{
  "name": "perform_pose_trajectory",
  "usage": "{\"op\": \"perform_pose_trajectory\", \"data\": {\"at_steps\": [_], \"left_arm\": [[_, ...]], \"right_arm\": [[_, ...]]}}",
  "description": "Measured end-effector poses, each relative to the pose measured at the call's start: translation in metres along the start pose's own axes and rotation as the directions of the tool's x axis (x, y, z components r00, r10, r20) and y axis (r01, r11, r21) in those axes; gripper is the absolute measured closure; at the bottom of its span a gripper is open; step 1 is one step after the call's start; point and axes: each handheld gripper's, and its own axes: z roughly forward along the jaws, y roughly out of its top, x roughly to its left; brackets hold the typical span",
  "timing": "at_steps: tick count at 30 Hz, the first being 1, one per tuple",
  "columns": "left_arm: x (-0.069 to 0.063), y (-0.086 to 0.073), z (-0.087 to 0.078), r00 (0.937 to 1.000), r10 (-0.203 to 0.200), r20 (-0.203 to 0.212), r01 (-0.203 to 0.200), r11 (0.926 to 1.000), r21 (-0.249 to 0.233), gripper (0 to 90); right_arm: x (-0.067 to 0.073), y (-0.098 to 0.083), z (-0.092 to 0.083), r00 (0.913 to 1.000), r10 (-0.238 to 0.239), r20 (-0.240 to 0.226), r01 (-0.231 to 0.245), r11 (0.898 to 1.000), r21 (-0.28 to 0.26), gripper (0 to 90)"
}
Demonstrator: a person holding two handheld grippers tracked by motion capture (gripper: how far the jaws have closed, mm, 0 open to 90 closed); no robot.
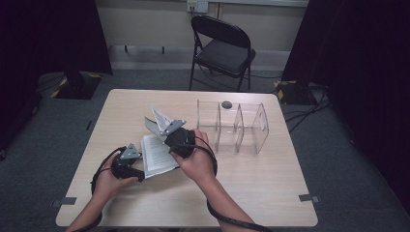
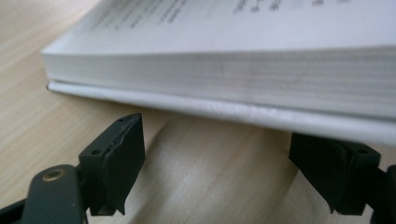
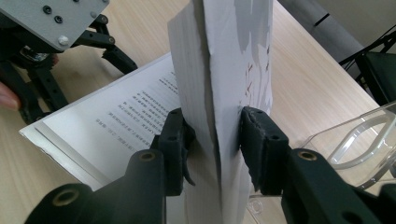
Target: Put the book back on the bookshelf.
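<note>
Book (image 1: 157,155), mid-bench: right hand-held gripper (image 3: 214,135) pinching lifted pages to open it; left hand-held gripper (image 2: 219,154) spread, steadying cover edge

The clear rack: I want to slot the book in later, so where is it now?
In the high view the clear rack stands right of centre on the table, just right of the right gripper and the open book.

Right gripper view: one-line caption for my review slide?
Right gripper clamps the book's raised cover and pages above the open page.
</note>
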Motion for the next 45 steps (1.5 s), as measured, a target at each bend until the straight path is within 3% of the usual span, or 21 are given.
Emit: {"op": "perform_pose_trajectory", "data": {"at_steps": [8,17,20,23,26,27,30,36,40,42,45], "left_arm": [[0.001,0.006,-0.004,0.9985,-0.055,-0.001,0.055,0.9985,-0.006,19.8],[0.002,0.006,-0.009,0.9974,-0.061,-0.038,0.06,0.9978,-0.028,19.1],[0.001,0.008,-0.01,0.9986,-0.024,-0.046,0.023,0.9993,-0.029,19.4],[0.0,0.01,-0.011,0.9984,-0.013,-0.055,0.011,0.9991,-0.042,20.1],[-0.005,0.018,-0.018,0.9967,0.053,-0.062,-0.057,0.9953,-0.077,23.8],[-0.005,0.018,-0.018,0.9967,0.053,-0.062,-0.057,0.9953,-0.077,25.3],[-0.01,0.025,-0.024,0.9927,0.095,-0.074,-0.102,0.9898,-0.1,25.7],[-0.012,0.037,-0.033,0.9868,0.153,-0.054,-0.158,0.9797,-0.123,32.0],[-0.012,0.04,-0.034,0.9828,0.175,-0.058,-0.181,0.9769,-0.114,33.6],[-0.012,0.041,-0.036,0.9776,0.199,-0.069,-0.206,0.9713,-0.119,35.4],[-0.012,0.043,-0.037,0.9767,0.201,-0.075,-0.209,0.9703,-0.121,36.7]], "right_arm": [[-0.002,0.002,-0.002,0.9999,-0.001,-0.012,0.002,1.0,0.018,61.9],[-0.004,0.004,-0.002,0.9999,0.006,-0.01,-0.006,1.0,0.013,62.1],[-0.003,0.006,-0.001,0.9999,0.0,-0.013,0.0,1.0,0.019,61.9],[-0.004,0.007,-0.002,0.9999,-0.005,-0.015,0.005,1.0,0.022,61.9],[-0.005,0.01,-0.003,0.9998,-0.012,-0.015,0.012,1.0,0.02,61.9],[-0.005,0.01,-0.003,0.9998,-0.012,-0.015,0.012,1.0,0.02,61.9],[-0.005,0.015,-0.005,0.9995,-0.026,-0.02,0.027,0.999,0.031,61.9],[-0.005,0.023,-0.006,0.9984,-0.043,-0.036,0.045,0.998,0.046,61.6],[-0.004,0.026,-0.006,0.996,-0.073,-0.053,0.076,0.994,0.072,61.2],[-0.003,0.026,-0.005,0.9954,-0.08,-0.052,0.084,0.994,0.07,61.1],[-0.003,0.027,-0.005,0.9954,-0.077,-0.057,0.081,0.994,0.078,60.9]]}}
